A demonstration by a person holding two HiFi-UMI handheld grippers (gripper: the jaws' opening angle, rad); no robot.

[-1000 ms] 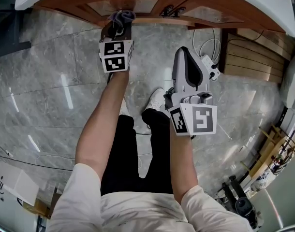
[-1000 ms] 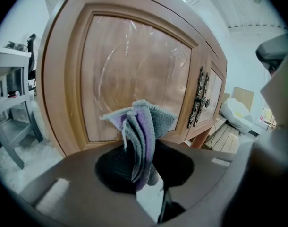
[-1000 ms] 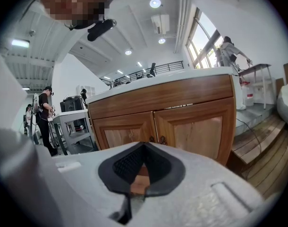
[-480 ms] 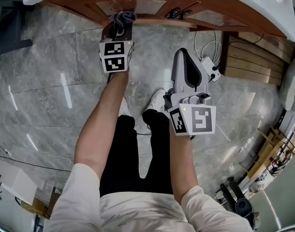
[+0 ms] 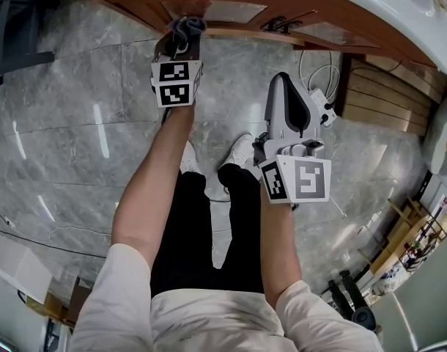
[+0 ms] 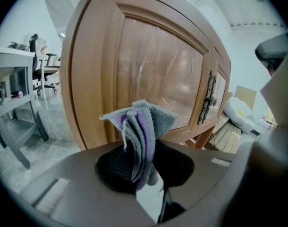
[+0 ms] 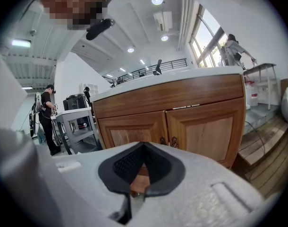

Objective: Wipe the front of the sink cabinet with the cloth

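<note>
In the head view, your left claw (image 5: 181, 41) holds the cloth (image 5: 185, 28) up by the sink cabinet (image 5: 231, 12). Your right claw (image 5: 282, 79) hangs apart over the floor (image 5: 77, 108).

In the left gripper view, that claw is clamped on the bunched cloth before the door panel (image 6: 153, 74); whether they touch is unclear. The cloth looks soft, light and floppy, so grip deep in its folds.

In the right gripper view, the claw is closed and empty.

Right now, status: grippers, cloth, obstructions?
Left gripper shut on cloth, close to cabinet door, contact unclear. Right gripper shut, empty, held back. Nothing between cloth and door.
</note>
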